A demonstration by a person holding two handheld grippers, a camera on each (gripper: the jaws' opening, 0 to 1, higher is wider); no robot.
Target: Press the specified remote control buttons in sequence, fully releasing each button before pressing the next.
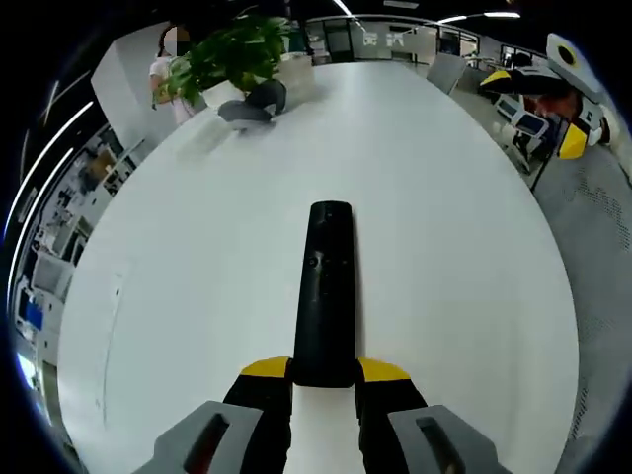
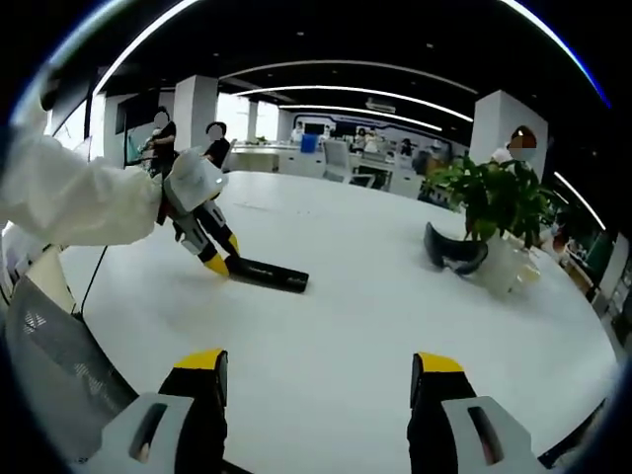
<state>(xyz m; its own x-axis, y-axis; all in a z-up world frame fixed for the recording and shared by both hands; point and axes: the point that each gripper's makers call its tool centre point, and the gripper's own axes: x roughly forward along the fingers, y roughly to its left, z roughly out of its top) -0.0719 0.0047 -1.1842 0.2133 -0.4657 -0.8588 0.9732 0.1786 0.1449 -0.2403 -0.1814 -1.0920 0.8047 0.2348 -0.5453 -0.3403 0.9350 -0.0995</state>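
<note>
Left gripper (image 1: 324,373): yellow-tipped jaws clamped on the near end of the long black plastic remote control (image 1: 325,296).
Remote control: lay flat on the white oval table (image 1: 197,267), pointing away.
Right gripper (image 2: 318,367): jaws wide apart above the table, holding nothing.
Far end: green potted plant (image 2: 499,202) beside a dark curved headset (image 2: 454,252).

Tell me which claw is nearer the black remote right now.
Left. The left claw is shut on the near end of the remote, which lies on the white table. The right claw is open, well away from it.
</note>
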